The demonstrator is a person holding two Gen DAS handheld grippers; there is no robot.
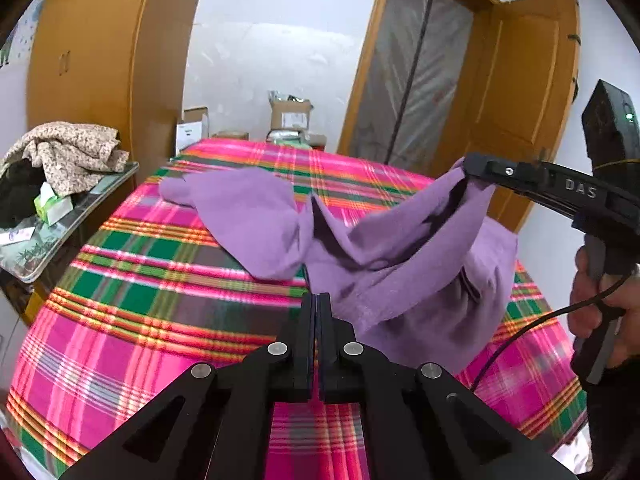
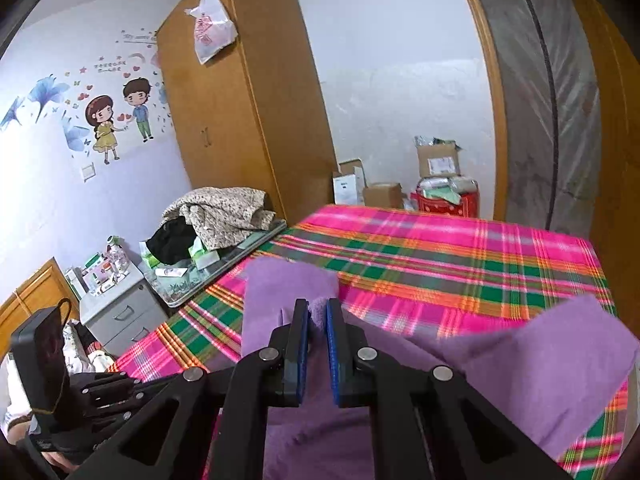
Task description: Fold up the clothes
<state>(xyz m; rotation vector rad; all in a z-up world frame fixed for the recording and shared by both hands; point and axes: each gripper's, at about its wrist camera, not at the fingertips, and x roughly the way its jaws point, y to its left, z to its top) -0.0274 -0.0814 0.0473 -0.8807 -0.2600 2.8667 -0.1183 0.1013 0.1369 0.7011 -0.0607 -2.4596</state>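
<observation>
A purple garment lies partly lifted over a bed with a pink and green plaid cover. My left gripper is shut at the garment's near edge; whether cloth sits between its fingers is hard to tell. My right gripper comes in from the right, shut on a raised corner of the garment. In the right wrist view my right gripper pinches a purple fold between its blue pads, with the garment draped below and to the right. The left gripper's body shows at lower left.
A side table left of the bed holds a beige speckled cloth, dark clothing and tissue boxes. A wooden wardrobe stands behind it. Cardboard boxes sit past the bed's far end. A wooden door stands open at right.
</observation>
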